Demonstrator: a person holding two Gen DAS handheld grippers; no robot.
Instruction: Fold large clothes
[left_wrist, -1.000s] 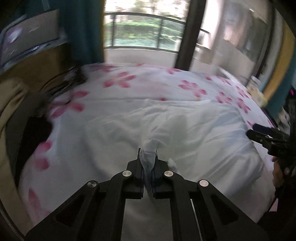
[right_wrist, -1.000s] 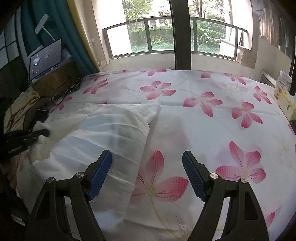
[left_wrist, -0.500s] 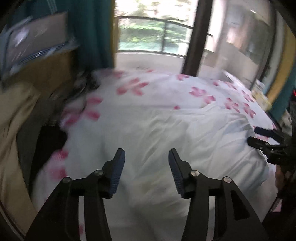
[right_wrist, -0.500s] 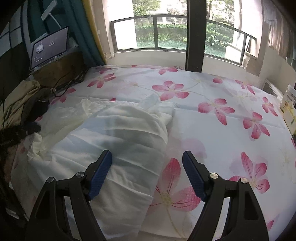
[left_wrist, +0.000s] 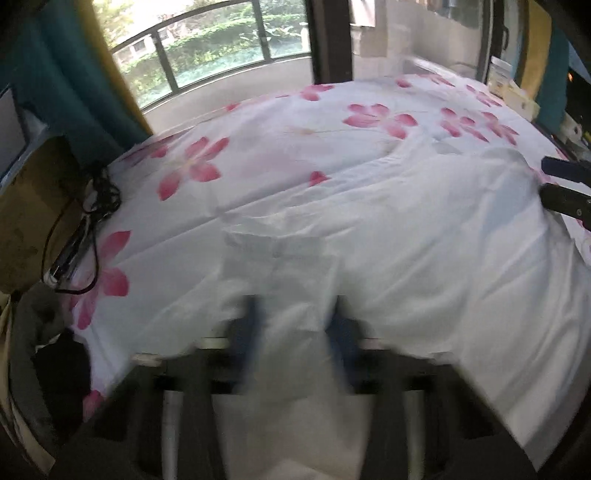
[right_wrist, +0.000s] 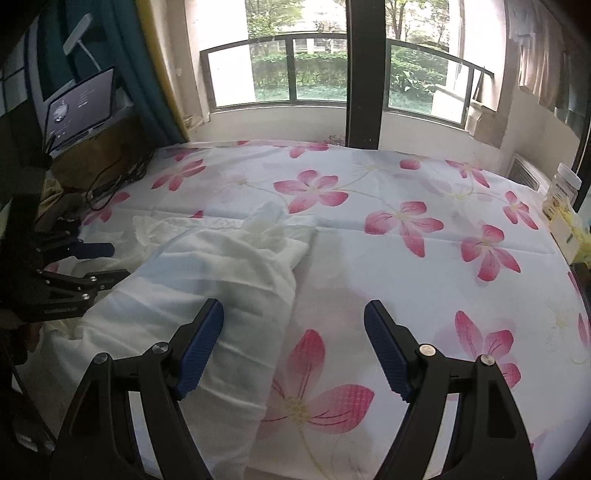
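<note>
Item: one white garment (right_wrist: 221, 273), large, thin and creased, lying crumpled on the left half of a bed under a flowered sheet (right_wrist: 424, 266), its near edge reaching the bed's front edge, a bunched part at its far end. Step in hand, as judged: re-gripping the cloth at its left side before a fold is made; no neat fold shows yet, so the task looks early. Left gripper (left_wrist: 295, 325): its own view is blurred, with white cloth lying between the two smeared blue pads; the jaws have just been closing after standing apart, and whether the pads now press the cloth cannot be told. In the right view its fingers show apart at the garment's left edge. Right gripper (right_wrist: 293, 347): released, jaws wide, nothing between them, poised over the garment's right edge where it meets the sheet. Next move, as judged: the right one takes that near edge so both can lift and spread the cloth flat. Count: garments, one; grippers, two; laptop (right_wrist: 79, 103) at far left, one; cable bundle (left_wrist: 92, 206), one; jar (right_wrist: 563, 186) at far right, one
</note>
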